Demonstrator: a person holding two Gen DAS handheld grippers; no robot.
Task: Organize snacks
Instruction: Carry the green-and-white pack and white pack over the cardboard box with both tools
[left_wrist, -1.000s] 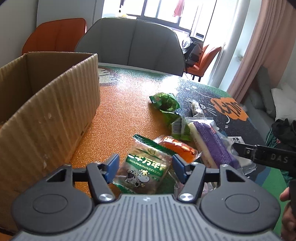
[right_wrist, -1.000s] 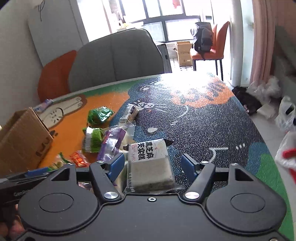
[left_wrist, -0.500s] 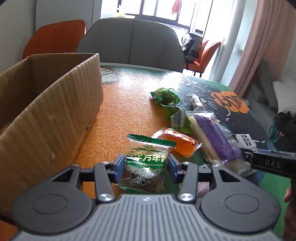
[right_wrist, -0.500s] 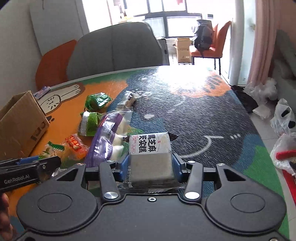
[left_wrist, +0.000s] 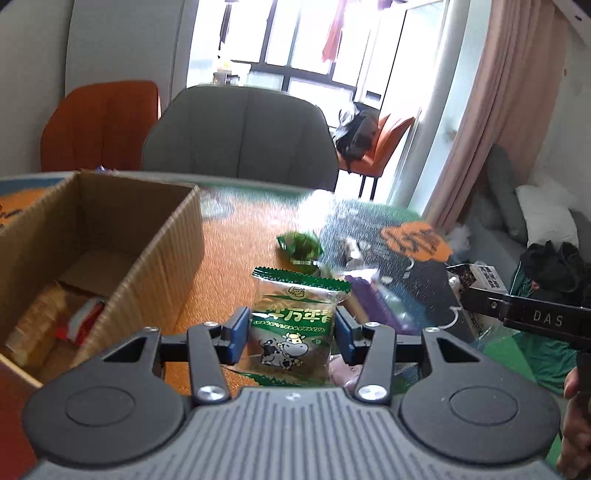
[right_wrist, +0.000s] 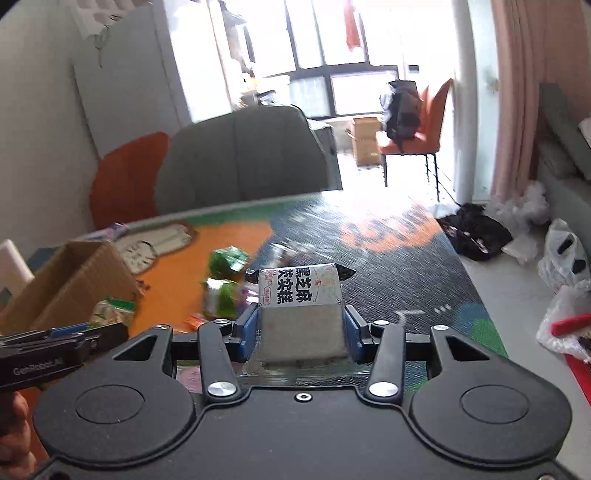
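The left gripper (left_wrist: 288, 334) has its blue pads pressed on both sides of a green and clear plastic snack packet with a little cartoon cow printed on it (left_wrist: 293, 325); the jaws closed in on it over the last second and now sit partway shut, with the packet standing upright between them, lifted clear of the table; to its left is an open brown corrugated cardboard box (left_wrist: 110, 236), and you can see a few wrapped snacks lying on the bottom of it already (left_wrist: 55, 325).

The right gripper (right_wrist: 300, 334) has done the same thing; its jaws came together and now clamp a grey block-shaped cake in a clear wrapper with a white label and black characters (right_wrist: 301, 314), held up off the round table with the orange, dark and green cartoon-print cover (right_wrist: 388, 266).

The leftover snacks sit in a loose pile on the table between the box and the dark patch: a crumpled green foil packet (left_wrist: 299, 247), a purple and clear bag (left_wrist: 373, 299), plus some blurry green and orange ones I can't really make out; behind the table there's a grey padded chair (left_wrist: 240, 133) and an orange chair (left_wrist: 99, 122) next to it.
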